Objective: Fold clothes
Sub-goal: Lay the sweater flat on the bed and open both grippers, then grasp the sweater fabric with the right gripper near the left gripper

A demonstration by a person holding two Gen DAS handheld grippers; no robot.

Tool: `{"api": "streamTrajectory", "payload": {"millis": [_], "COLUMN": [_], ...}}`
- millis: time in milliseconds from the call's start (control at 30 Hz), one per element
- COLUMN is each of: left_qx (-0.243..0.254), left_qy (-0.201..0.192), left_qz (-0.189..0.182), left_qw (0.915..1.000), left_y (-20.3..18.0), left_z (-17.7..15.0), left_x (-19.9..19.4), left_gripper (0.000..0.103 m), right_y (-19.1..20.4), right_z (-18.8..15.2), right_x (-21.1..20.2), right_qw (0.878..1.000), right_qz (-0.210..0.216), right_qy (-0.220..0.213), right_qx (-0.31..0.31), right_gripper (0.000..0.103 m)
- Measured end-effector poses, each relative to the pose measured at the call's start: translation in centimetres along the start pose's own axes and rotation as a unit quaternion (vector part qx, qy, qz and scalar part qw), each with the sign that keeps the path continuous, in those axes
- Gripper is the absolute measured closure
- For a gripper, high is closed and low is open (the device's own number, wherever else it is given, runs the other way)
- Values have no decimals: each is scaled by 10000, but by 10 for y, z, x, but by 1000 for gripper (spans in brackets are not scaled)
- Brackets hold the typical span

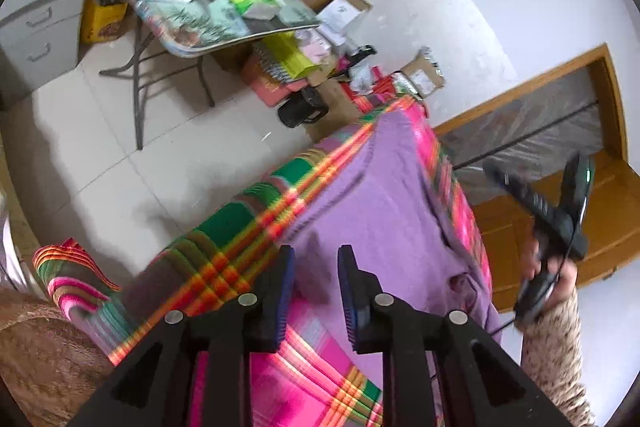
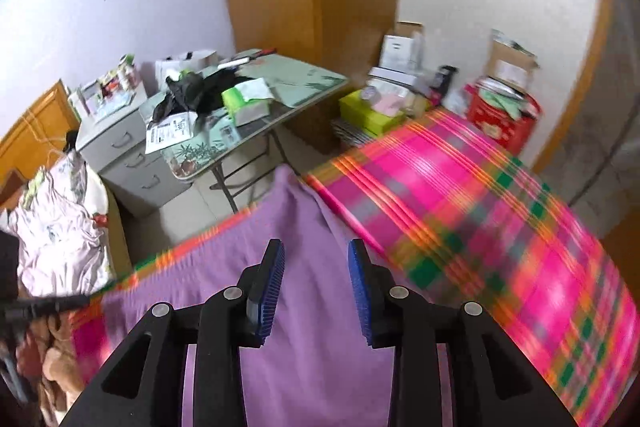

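Left gripper [image 1: 316, 301] hangs above the near edge of the bed, jaws parted with nothing between the blue pads [image 1: 282, 301]; right gripper [image 2: 316, 293] is likewise parted and empty over the cloth, and in the left wrist view it shows held up off the bed's right side in a hand [image 1: 544, 267] with a speckled sleeve [image 1: 554, 359]. Purple garment [image 1: 384, 207] lies spread flat on the pink-green plaid bedcover [image 2: 480, 211], mostly smooth with a few creases, one corner reaching the bed's far edge. Beyond: cluttered folding table [image 2: 304, 83], grey drawer unit [image 2: 132, 155], boxes [image 2: 396, 47] along the wall.
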State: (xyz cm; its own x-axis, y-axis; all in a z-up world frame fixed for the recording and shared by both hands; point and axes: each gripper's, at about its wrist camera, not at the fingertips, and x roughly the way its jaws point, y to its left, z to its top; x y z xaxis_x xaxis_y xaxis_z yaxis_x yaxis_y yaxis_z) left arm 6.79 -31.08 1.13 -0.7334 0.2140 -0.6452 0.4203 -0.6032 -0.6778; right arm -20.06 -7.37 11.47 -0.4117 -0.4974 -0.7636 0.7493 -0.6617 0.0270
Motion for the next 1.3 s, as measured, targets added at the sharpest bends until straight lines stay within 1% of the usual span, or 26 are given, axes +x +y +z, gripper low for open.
{"api": "streamTrajectory", "payload": {"millis": [133,267,367,400,533,667,700,733,867,933,1033,1133,1167,1300], "left_qx": [389,776,1066,1159,1425,1851,1986,2048,2363,2446,2544,2553,2602,2811], "left_qy": [236,472,648,770,1055,1317,1422,1484,1850,1983,2158,2408,2459,2567], "left_qz": [-155,-309,-424,-455,-540,-619,-612,-609,-716,-712,-658,-806,-855,-879], "left_qw": [9988,9954,9913,9892,9827,9719,9678,9656,9512,9465,9404,9329,9298,9205], "left_y": [-32,-65,-89,-98,-122,-148,-156,-160,-187,-197,-213,-233,-240,-267], "left_z": [-20,-41,-56,-64,-91,-119,-129,-134,-159,-165,-172,-178,-179,-188], "left_x": [5,10,14,18,31,46,51,55,75,85,103,125,130,148], "left_gripper": [76,73,73,73,73,71,71,71,71,71,70,70,68,67], "right_y": [-24,-47,-68,-74,-97,-112,-115,-118,-131,-133,-126,-117,-114,-108], "right_z": [-55,-111,-154,-166,-211,-250,-260,-269,-304,-318,-328,-330,-330,-329], "right_x": [-54,-103,-139,-149,-178,-192,-194,-196,-197,-196,-192,-185,-182,-171], "right_qw": [9992,9966,9926,9909,9829,9754,9733,9712,9615,9585,9575,9620,9631,9668], "right_qz": [-264,-514,-741,-798,-1077,-1325,-1426,-1516,-1734,-1806,-1998,-2022,-2049,-2152], "right_qy": [-48,-104,-209,-247,-278,-252,-254,-247,-171,-191,-313,-384,-386,-344], "right_qx": [295,632,934,1053,1469,1745,1779,1822,2124,2199,2057,1797,1703,1332], "right_gripper": [69,69,69,69,69,69,69,69,69,69,69,69,69,69]}}
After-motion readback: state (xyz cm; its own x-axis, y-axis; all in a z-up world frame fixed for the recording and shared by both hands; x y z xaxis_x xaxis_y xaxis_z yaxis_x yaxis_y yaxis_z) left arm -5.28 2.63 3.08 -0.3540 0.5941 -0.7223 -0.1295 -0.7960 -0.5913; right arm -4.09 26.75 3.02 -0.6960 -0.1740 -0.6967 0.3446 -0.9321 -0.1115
